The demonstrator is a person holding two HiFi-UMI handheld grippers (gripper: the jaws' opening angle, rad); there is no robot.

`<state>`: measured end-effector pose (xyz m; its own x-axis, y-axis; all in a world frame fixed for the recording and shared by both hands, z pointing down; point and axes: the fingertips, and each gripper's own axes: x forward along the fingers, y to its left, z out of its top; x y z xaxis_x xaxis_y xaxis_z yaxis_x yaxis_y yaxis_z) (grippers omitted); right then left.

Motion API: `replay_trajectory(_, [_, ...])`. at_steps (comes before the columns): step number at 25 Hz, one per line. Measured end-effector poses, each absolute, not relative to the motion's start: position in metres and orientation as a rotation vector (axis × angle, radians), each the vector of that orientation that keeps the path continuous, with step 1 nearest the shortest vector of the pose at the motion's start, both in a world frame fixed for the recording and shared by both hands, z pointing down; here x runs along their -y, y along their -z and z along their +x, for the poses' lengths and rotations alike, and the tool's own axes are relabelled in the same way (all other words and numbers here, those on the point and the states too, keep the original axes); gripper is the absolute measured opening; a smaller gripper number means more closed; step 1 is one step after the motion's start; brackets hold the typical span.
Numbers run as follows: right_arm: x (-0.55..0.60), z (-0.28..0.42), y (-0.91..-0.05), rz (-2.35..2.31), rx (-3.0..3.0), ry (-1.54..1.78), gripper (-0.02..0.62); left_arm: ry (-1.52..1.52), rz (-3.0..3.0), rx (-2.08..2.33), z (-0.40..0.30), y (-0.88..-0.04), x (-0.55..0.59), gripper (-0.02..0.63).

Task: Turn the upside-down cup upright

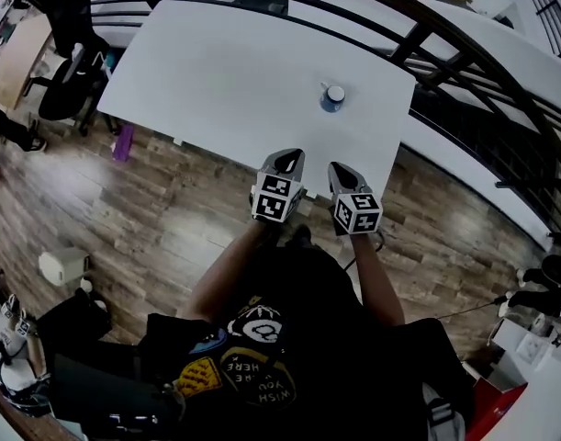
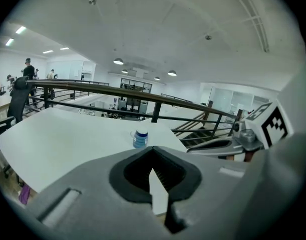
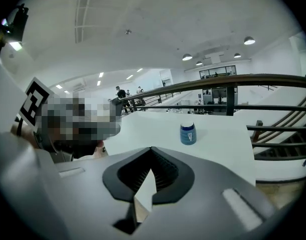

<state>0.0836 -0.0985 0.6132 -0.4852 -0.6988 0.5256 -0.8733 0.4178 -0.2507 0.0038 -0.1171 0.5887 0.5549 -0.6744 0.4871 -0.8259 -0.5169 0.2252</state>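
Left gripper (image 1: pixel 287 160) and right gripper (image 1: pixel 343 172): jaws pressed together, nothing held.
Both are held side by side at the white table's (image 1: pixel 216 72) near edge; the upside-down blue cup (image 1: pixel 332 97) is seen farther in, untouched.

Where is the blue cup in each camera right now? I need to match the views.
Head view: the small blue upside-down cup stands on the white table, right of its middle, in the upper centre of the picture.
Left gripper view: just left of centre.
Right gripper view: right of centre.
Shared landmark: the dark metal railing behind the table.
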Motion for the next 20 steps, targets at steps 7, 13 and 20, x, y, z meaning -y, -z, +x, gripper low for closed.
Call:
replay_trajectory(7, [0.141,0.067,-0.641,1.447,2.388,-0.715,0.002,-0.499,2.368,1.097,-0.009,-0.62,0.159,0.005])
replay_trajectory(13, [0.188,0.094,-0.687,1.576,2.262,-0.661,0.12,-0.558,2.325,1.079,-0.003,-0.646,0.184,0.005])
replay_trajectory(20, [0.263,0.117,-0.738,1.575,2.191,-0.587,0.369,-0.641,2.258,1.148,-0.005,-0.662,0.204,0.005])
